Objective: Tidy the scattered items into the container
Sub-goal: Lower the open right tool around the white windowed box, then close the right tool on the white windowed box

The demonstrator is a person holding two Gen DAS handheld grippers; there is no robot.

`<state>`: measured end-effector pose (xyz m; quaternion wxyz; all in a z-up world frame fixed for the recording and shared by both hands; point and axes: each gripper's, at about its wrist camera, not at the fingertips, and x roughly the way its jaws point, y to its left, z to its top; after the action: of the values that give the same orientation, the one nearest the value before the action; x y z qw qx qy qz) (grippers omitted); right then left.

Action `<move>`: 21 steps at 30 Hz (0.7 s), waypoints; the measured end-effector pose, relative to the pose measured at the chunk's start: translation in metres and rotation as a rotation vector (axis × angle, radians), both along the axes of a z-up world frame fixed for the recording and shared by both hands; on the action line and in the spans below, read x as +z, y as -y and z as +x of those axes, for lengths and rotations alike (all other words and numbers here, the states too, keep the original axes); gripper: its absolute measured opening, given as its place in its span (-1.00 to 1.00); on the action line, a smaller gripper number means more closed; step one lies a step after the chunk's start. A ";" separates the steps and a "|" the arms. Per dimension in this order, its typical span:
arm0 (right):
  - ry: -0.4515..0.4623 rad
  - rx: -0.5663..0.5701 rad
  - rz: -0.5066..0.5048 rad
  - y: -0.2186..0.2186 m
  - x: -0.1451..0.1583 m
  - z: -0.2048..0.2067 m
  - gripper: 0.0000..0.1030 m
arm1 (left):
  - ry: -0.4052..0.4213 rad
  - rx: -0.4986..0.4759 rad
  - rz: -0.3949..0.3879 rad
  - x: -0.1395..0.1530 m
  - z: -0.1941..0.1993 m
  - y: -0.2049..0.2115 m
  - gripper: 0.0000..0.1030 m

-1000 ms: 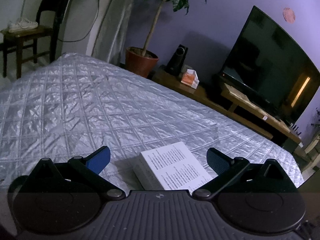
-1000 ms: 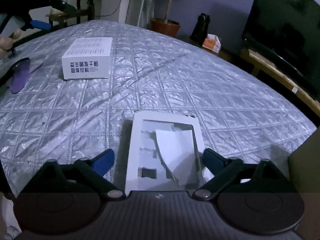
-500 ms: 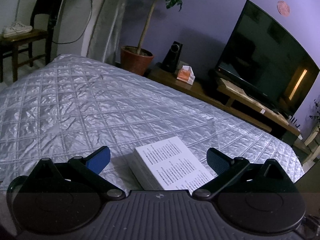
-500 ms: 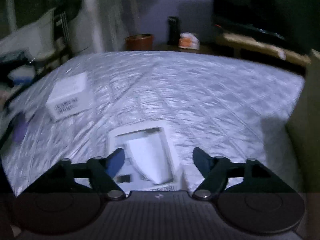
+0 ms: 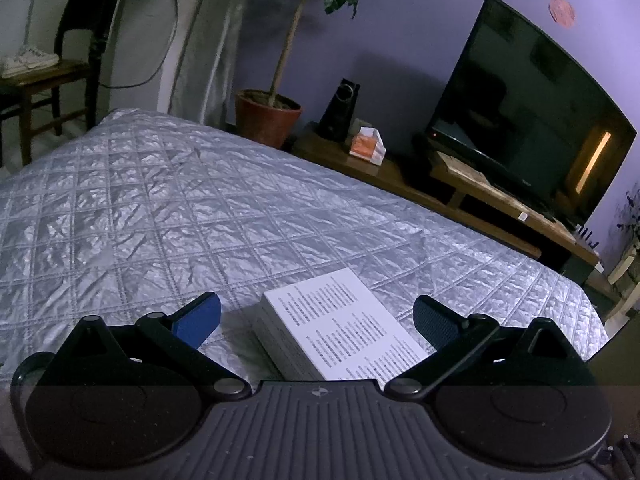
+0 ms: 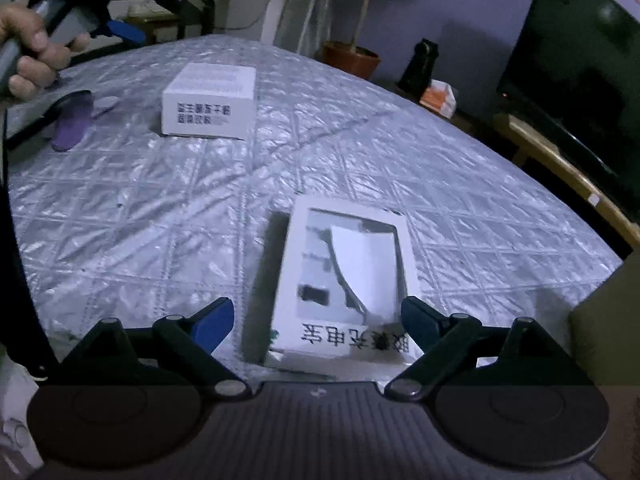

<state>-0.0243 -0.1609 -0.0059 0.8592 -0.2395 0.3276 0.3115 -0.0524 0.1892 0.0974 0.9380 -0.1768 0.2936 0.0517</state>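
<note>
- On the quilted bed [image 6: 460, 168], two white boxes wait for tidying: a window box [image 6: 344, 280] near the front edge and a printed box [image 5: 340, 332] further back on the left side.
- The container is not clearly in view; a tan edge at the right rim of the right wrist view may be it, but I cannot tell.
- Risk: the right tongs [image 6: 318, 320] sit off-centre on the window box, with the right pad at its edge and the left pad well clear, so closing now could shove the box sideways or tip it.
- Risk: the window box looks like thin card with a loose flap inside (easily crushed), so a hard squeeze could buckle it.
- Risk: the soft, slippery-looking cover may let either box slide away from a one-sided push.
- Right tongs: released and wide, jaws just opened further, straddling the window box without a grip.
- Left tongs [image 5: 318, 318]: released, wide apart, straddling the printed box, neither pad pressing it.
</note>
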 end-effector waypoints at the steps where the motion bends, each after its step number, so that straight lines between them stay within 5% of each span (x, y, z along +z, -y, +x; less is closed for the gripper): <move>1: -0.006 -0.004 0.004 0.000 0.000 -0.002 0.72 | -0.001 -0.002 0.001 0.000 0.000 0.000 0.99; 5: -0.005 -0.022 0.016 0.000 -0.003 0.000 0.71 | -0.004 -0.010 0.008 -0.001 0.000 0.002 0.99; 12: -0.211 -0.243 0.289 0.043 -0.001 0.041 0.65 | -0.008 -0.016 0.014 -0.002 0.000 0.003 0.99; 21: -0.152 -0.261 0.217 0.038 -0.005 0.039 0.63 | -0.008 -0.027 0.015 -0.003 0.001 0.007 0.99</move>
<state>0.0146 -0.1990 -0.0107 0.8859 -0.0767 0.3845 0.2479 -0.0517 0.1823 0.0949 0.9387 -0.1655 0.2995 0.0417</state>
